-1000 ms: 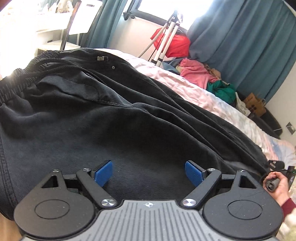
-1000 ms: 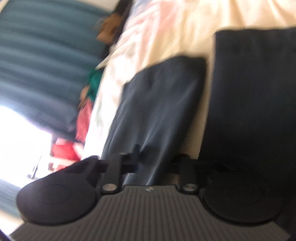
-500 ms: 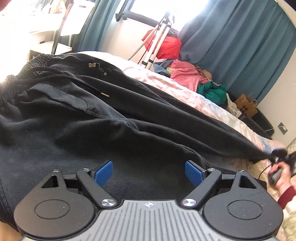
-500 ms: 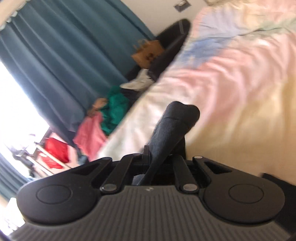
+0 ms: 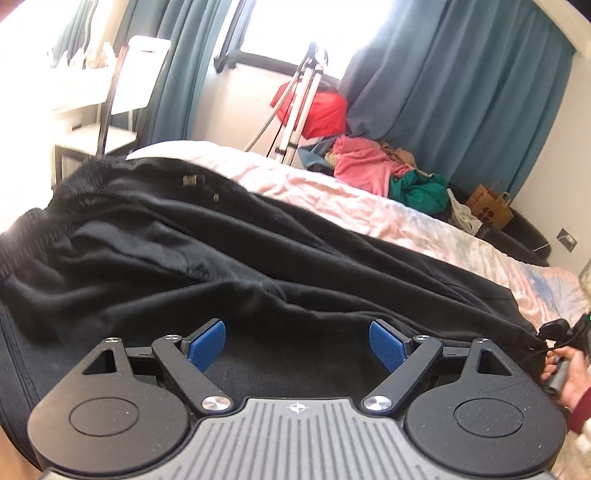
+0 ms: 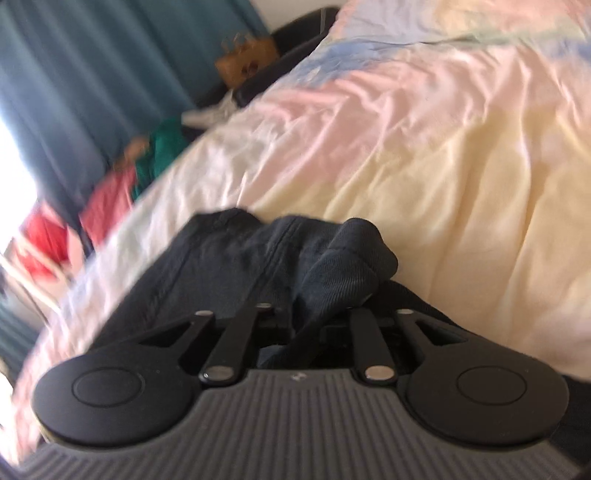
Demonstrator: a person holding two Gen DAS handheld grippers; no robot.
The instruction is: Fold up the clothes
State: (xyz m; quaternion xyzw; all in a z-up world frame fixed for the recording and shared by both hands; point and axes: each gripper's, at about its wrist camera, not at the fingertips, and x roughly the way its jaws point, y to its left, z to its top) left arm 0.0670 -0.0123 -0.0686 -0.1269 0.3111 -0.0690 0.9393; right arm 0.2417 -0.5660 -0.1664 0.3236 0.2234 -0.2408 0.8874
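A pair of black trousers [image 5: 229,266] is spread lengthwise over a bed [image 5: 369,210] covered by a wrinkled sheet in pale pink, cream and light blue. The waistband is bunched at the left end of the bed in the left wrist view, and the legs run away to the right.

The left gripper [image 5: 297,345] is held low over the trousers with its blue-padded fingers [image 5: 205,345] set wide apart, nothing between them. At the far end of the legs a hand [image 5: 569,380] in a dark red sleeve is seen gripping a handle.

The right gripper [image 6: 306,325] is seen with its fingers drawn together and clamped on a bunched fold of the trousers' dark cloth near the hem, which rises in a lump just ahead of them; the bare sheet lies beyond it.

Beyond the bed, teal curtains [image 5: 461,103] are hung either side of a bright window [image 5: 306,33]. A white tripod [image 5: 299,107] is stood against the far side of the bed, with a red bundle [image 5: 325,110] behind it. Beside the tripod a heap of pink and green clothes [image 5: 384,173] is piled, and past that a brown paper bag [image 5: 489,210] is set on the floor. Off the waistband end of the bed, a pale desk [image 5: 81,99] is washed out by glare.
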